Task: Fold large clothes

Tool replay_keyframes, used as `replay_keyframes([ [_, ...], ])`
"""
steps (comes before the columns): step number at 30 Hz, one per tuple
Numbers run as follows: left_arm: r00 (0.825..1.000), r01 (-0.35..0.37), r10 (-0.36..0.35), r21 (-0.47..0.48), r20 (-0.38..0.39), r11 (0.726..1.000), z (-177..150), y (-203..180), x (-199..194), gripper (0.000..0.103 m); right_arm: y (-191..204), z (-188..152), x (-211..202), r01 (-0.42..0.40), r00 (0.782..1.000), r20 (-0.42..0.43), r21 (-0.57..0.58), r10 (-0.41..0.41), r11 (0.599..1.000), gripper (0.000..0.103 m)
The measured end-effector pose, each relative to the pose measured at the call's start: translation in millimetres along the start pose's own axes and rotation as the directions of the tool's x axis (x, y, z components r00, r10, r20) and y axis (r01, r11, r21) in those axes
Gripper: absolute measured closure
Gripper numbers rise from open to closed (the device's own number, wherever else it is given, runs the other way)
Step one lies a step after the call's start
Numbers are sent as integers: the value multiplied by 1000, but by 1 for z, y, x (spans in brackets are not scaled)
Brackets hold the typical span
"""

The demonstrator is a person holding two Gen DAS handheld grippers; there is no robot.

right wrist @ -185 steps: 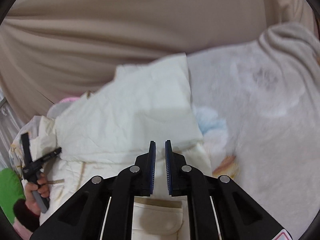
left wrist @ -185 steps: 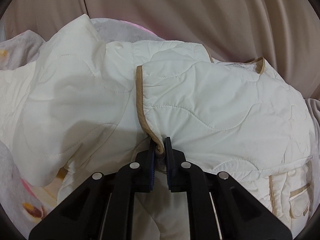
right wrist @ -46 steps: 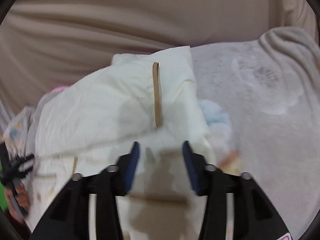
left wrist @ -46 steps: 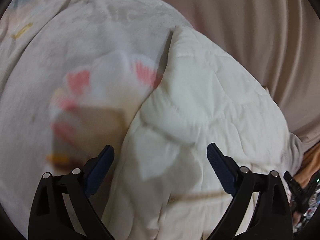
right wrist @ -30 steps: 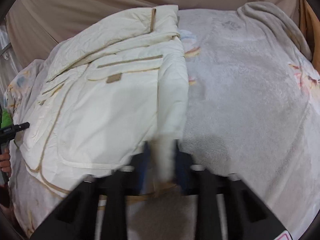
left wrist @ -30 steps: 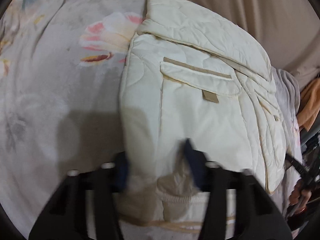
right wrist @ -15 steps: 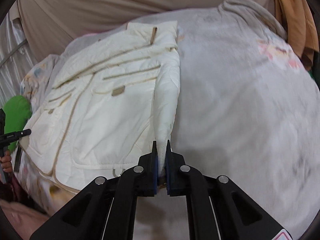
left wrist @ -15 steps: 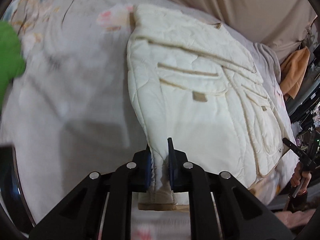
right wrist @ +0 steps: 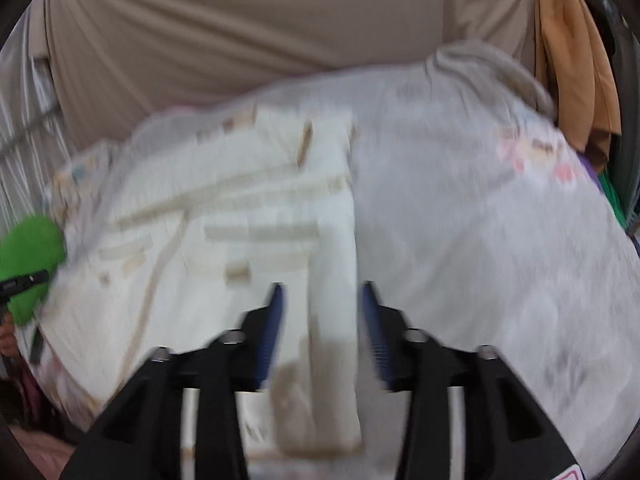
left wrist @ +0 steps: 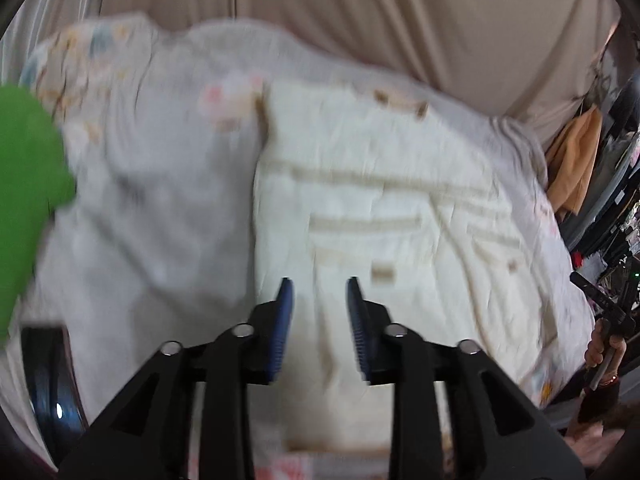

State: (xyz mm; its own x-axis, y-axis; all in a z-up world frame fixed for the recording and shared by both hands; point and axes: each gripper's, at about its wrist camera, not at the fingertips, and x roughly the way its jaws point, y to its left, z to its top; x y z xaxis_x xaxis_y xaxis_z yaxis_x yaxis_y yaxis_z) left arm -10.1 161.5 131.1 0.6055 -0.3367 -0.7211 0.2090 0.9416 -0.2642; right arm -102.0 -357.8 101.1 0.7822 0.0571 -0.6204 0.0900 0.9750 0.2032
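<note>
Low in both frames, left gripper [left wrist: 318,312] and right gripper [right wrist: 320,316] have jaws opening, nothing pinched, likely letting go after a fold. Cream jacket [left wrist: 384,208] lies folded on the grey blanket [right wrist: 480,220], frame centre, both views blurred.

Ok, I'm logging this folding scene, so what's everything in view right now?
jacket: one, cream quilted with tan trim, lying folded on the blanket.
blanket: one, pale grey with faded flower prints, spread under the jacket.
curtain: one, beige, hanging behind.
green thing: one, at the blanket's left edge, too blurred to identify.
orange cloth: one, hanging at far right.
left claw: black with blue pads, jaws opening, over the jacket's near edge, pads clear.
right claw: same, jaws opening, jacket's edge between the pads, released.
</note>
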Motion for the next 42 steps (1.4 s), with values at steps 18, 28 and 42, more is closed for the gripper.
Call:
replay_keyframes([
  [18, 996, -70, 77, -133, 46, 989, 174, 0, 205, 40, 42, 168, 258, 7, 997, -79, 136, 4, 991, 34],
  [28, 978, -204, 207, -99, 23, 974, 169, 17, 263, 38, 54, 165, 233, -82, 994, 77, 57, 78, 995, 96],
  [42, 971, -210, 219, -96, 92, 973, 179, 10, 219, 35, 64, 171, 225, 36, 999, 38, 52, -38, 998, 72],
])
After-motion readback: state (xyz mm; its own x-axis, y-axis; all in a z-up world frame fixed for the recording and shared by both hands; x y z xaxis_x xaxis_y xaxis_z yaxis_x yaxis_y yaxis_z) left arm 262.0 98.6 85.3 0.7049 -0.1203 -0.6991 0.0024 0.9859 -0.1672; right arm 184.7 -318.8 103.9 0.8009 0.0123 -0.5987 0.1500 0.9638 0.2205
